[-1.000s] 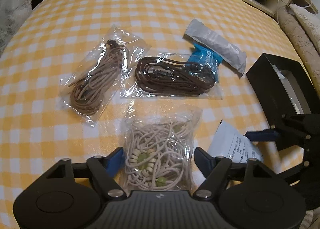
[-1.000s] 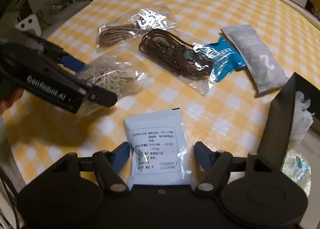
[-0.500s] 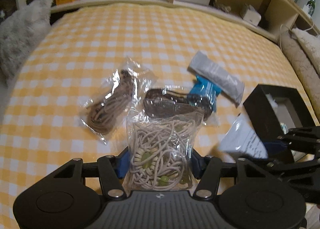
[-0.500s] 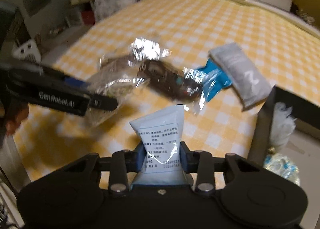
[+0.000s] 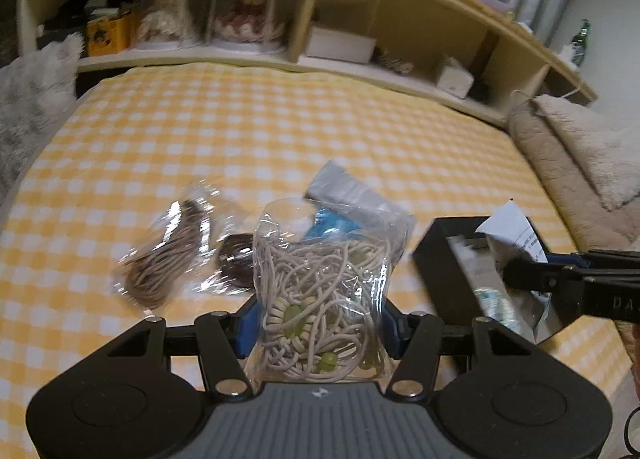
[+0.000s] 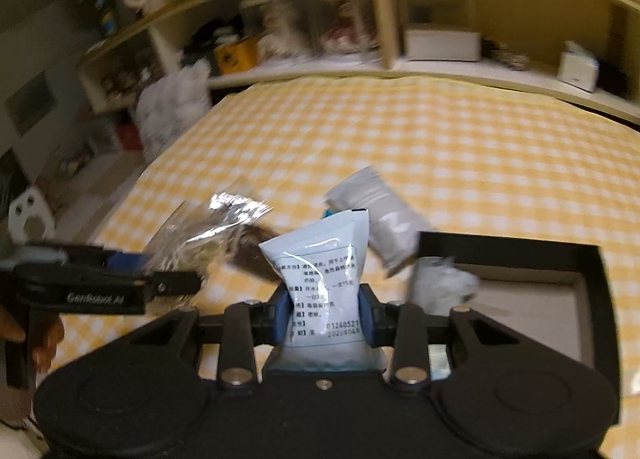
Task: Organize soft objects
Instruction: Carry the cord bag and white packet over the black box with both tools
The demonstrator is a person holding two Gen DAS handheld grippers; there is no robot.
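Note:
My left gripper (image 5: 316, 323) is shut on a clear bag of beige cord with green beads (image 5: 324, 291) and holds it above the yellow checked bed (image 5: 248, 131). My right gripper (image 6: 324, 315) is shut on a white printed pouch (image 6: 320, 267), lifted near the black box (image 6: 520, 251). In the left wrist view the pouch (image 5: 520, 231) hangs over the black box (image 5: 444, 259). On the bed lie a bag of tan cord (image 5: 168, 255), a bag of dark brown cord (image 5: 236, 259), a blue packet (image 5: 332, 223) and a grey pouch (image 6: 384, 215).
The black box holds white crumpled packaging (image 6: 440, 283). A wooden shelf unit (image 5: 320, 19) with boxes and plush toys runs behind the bed. A beige fleece blanket (image 5: 568, 151) lies at the right. A white fluffy item (image 5: 32, 99) sits at the left edge.
Both grippers closed on their bags and lifted them off the bed. The right gripper carried the white pouch over toward the black box. Both views tilted up toward the shelves.

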